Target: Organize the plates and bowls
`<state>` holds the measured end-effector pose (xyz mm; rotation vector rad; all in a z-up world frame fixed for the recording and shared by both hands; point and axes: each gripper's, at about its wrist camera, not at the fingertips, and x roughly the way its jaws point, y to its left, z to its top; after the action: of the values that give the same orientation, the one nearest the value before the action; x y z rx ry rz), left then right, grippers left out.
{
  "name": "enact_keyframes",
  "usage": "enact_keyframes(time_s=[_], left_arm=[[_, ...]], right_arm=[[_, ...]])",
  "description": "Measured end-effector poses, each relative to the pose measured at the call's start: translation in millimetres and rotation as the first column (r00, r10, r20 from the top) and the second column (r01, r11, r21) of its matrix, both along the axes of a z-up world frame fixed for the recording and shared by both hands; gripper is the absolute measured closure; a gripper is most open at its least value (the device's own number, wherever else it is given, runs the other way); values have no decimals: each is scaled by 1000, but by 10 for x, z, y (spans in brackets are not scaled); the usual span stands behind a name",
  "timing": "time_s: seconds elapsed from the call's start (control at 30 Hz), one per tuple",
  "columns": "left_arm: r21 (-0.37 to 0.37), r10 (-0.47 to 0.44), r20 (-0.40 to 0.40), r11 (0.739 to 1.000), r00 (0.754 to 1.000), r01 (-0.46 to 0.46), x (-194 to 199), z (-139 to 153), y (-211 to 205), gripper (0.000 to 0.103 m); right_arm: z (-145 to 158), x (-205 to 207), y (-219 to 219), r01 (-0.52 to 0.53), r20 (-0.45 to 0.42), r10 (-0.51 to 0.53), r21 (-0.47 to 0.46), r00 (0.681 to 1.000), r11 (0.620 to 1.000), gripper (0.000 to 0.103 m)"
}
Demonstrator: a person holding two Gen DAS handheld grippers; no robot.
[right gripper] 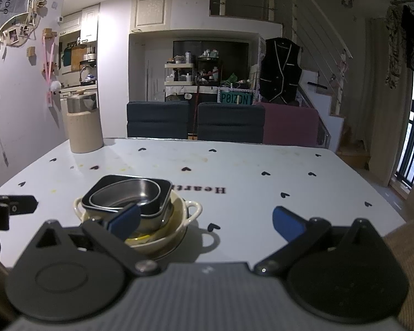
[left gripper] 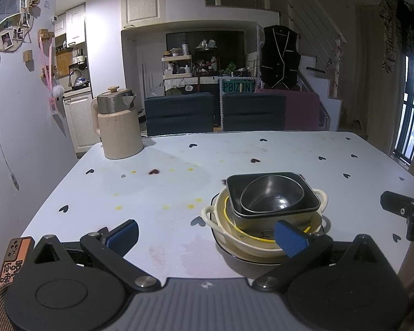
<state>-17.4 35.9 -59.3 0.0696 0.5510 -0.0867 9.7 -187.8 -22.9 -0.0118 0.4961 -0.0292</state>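
The dishes are sitting nested in one stack on the near part of the heart-print table (left gripper: 179, 149): a round metal bowl (left gripper: 273, 195) inside a square black dish (left gripper: 312, 195), inside a cream two-handled bowl (left gripper: 234, 234), over a dark plate (left gripper: 234, 256). The left gripper (left gripper: 207, 237) is hovering wide open, gripping nothing, its right finger overlapping the stack's near rim. The right gripper (right gripper: 207, 220) is likewise gaping empty, the stack lying to its left. A cream kettle (left gripper: 118, 127) is standing far left.
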Motion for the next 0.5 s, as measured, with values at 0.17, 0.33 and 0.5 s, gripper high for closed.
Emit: enact_keyframes(time_s=[0.17,0.33,0.5], left_arm=[[0,0,0,1000,1000,0,0,1,-1,0],[-1,0,-1,1000,1000,0,-3,1,0,0],[-3,4,-2,1000,1000,-4,-11,10,17,0]], right_arm=[[4,0,6,3,2,-3,1,1000,1000,0],[3,0,7,3,2,-3,0,1000,1000,0],[3,2,8,4,2,-4,0,1000,1000,0]])
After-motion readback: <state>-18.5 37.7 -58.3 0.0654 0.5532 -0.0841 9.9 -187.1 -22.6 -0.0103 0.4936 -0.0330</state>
